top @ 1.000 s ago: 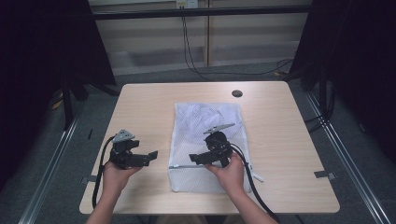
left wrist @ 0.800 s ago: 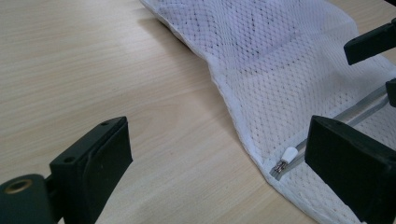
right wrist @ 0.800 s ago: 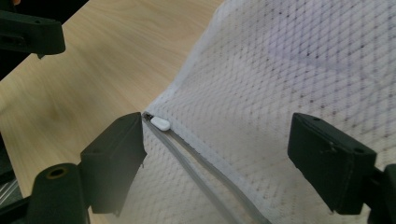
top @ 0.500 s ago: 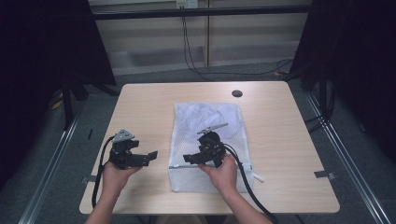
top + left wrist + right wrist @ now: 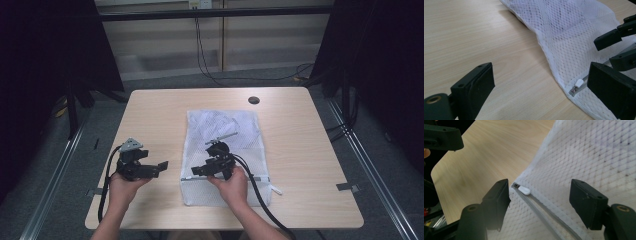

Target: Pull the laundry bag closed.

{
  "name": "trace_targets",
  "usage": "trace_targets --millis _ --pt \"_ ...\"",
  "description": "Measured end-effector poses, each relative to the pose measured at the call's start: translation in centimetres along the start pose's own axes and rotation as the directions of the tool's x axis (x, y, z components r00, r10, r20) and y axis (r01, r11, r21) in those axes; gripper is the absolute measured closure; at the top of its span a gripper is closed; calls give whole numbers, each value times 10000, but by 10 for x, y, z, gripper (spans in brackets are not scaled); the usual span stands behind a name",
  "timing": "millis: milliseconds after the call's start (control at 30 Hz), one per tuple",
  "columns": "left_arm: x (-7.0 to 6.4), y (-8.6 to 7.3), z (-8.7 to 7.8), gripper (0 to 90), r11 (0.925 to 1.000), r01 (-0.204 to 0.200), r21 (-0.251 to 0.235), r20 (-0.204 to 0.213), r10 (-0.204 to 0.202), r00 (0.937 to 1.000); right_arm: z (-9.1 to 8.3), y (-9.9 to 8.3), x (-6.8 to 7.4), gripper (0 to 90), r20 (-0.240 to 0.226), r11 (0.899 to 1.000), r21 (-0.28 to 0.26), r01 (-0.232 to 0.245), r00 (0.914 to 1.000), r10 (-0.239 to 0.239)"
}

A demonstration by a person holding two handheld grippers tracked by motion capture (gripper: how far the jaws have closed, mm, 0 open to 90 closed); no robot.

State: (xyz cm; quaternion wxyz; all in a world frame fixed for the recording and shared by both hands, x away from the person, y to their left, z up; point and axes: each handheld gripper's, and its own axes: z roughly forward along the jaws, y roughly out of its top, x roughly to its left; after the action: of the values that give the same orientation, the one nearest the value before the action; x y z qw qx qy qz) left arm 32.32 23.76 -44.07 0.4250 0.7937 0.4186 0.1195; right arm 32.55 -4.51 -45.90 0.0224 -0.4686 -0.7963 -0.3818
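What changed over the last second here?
The right gripper slid left over the mesh bag toward the zipper pull at the bag's left edge, jaws open, gripping nothing. The left gripper, the bag and the table stayed as they were.

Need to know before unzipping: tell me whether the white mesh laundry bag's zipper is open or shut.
Shut: the zipper of the white mesh laundry bag runs as one closed grey line, its white pull tab at the end by the bag's corner.

light: even overhead, table [image 5: 150,107] bright | surroundings: dark | shadows: soft | near jaws: blurred
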Motion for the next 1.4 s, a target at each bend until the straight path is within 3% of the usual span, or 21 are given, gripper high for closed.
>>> trace_targets --millis 267,700,1400 --pt "1 0 1 70 10000 4 55 13 -4 10000 10 1 3 426 -478 9999 46 -93 9988 95" --pt "2 0 1 71 9999 118 27 21 -118 9999 20 1 4 454 -634 9986 327 -404 9971 424" --pt "2 0 0 72 10000 78 35 -1 -78 10000 37 -1 6 572 -1091 9958 833 -388 9929 478"
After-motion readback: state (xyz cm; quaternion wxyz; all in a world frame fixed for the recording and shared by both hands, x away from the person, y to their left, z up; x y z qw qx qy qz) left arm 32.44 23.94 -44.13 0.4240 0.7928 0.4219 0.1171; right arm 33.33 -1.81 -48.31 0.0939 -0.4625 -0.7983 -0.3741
